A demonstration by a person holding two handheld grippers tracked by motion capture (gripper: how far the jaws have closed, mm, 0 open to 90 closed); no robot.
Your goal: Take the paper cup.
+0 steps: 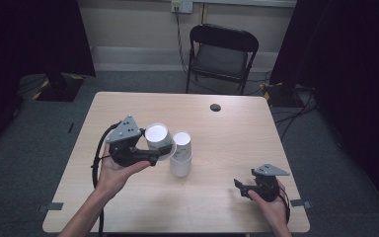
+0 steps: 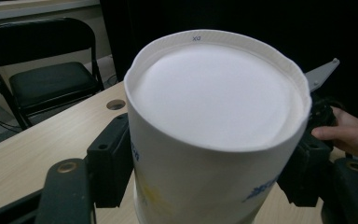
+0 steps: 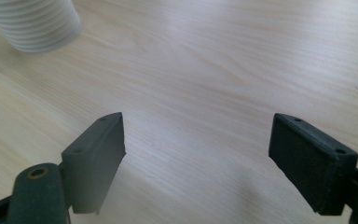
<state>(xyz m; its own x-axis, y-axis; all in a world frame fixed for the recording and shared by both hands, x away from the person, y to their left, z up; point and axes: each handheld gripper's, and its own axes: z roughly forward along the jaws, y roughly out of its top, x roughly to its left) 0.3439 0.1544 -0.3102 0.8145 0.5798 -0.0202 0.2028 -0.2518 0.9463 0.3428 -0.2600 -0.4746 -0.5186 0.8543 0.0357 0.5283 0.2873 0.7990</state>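
Jaws of the left gripper (image 1: 164, 151) clamp a paper cup (image 1: 159, 140) beside stacked cups (image 1: 181, 154); right gripper (image 1: 241, 186) gapes empty.

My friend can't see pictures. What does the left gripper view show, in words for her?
A white paper cup, upside down with its flat bottom facing the camera, is clamped between the left gripper's two black jaws above a light wooden table. A black folding chair stands behind.

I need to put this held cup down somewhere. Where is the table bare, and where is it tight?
Bare wood lies between the cup stack and the right gripper, along the far edge beside the round hole, and at the near left corner. It is crowded at centre-left, where the left gripper holds a cup beside the stack.
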